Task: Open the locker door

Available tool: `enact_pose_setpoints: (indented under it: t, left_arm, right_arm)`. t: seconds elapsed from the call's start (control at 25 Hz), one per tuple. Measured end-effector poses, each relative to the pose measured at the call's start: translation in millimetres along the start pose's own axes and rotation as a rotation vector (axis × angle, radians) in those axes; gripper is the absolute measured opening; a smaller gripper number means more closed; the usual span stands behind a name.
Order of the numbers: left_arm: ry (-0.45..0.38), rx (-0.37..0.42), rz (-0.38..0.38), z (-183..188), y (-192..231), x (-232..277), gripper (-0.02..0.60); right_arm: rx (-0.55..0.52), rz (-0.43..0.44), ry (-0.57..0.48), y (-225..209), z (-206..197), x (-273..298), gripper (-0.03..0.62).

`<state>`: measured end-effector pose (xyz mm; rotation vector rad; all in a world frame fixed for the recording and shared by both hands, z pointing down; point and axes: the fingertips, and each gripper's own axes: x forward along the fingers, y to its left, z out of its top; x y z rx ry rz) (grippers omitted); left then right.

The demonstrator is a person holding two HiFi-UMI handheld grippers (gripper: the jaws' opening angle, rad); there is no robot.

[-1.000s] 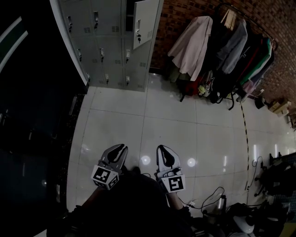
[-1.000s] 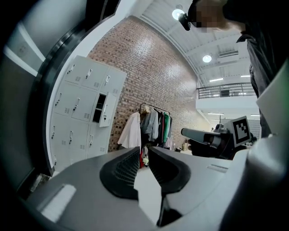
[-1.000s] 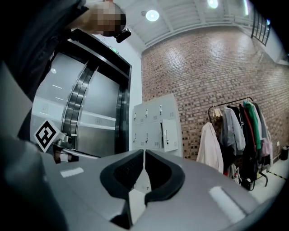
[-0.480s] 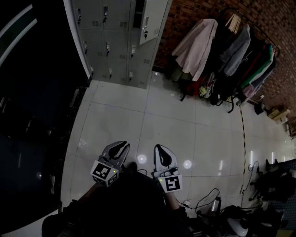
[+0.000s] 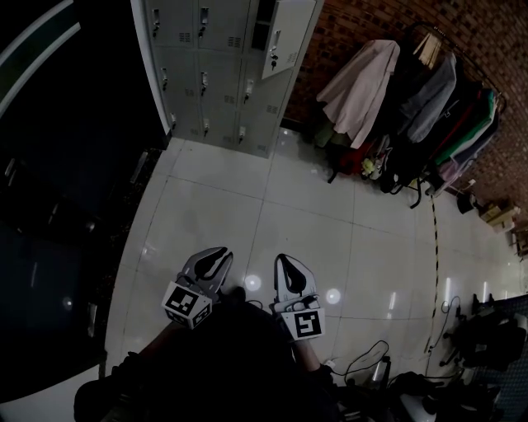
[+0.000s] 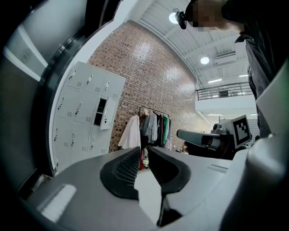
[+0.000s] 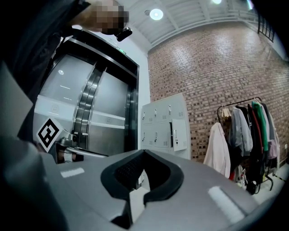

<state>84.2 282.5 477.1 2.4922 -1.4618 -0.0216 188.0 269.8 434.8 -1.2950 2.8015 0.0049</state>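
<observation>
A grey bank of lockers (image 5: 216,74) stands against the far wall, several floor tiles away from me. One upper door (image 5: 289,37) hangs ajar with a key in its lock; the other doors are closed. The same lockers (image 6: 83,106) and ajar door (image 6: 104,118) show in the left gripper view, and the lockers (image 7: 163,122) and door (image 7: 179,134) appear again in the right gripper view. My left gripper (image 5: 219,255) and right gripper (image 5: 282,260) are held side by side low in front of me, over the white floor. Both are shut and hold nothing.
A clothes rack (image 5: 412,86) full of coats stands right of the lockers against the brick wall (image 5: 346,25). Dark lift doors (image 5: 58,165) run along the left. Cables (image 5: 367,354) and gear lie on the floor at the lower right.
The lockers and the clothes rack have shifted right and slightly down in the head view. Both grippers stay shut in the same spot before me.
</observation>
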Motion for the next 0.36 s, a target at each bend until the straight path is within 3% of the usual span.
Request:
enact_pose_setpoints:
  t: [0.36]
  left_arm:
    - [-0.015, 0.003, 0.008, 8.0, 4.7, 0.2, 0.072]
  right_arm:
    - [-0.005, 0.014, -0.001, 2.0, 4.1, 9.0, 0.0]
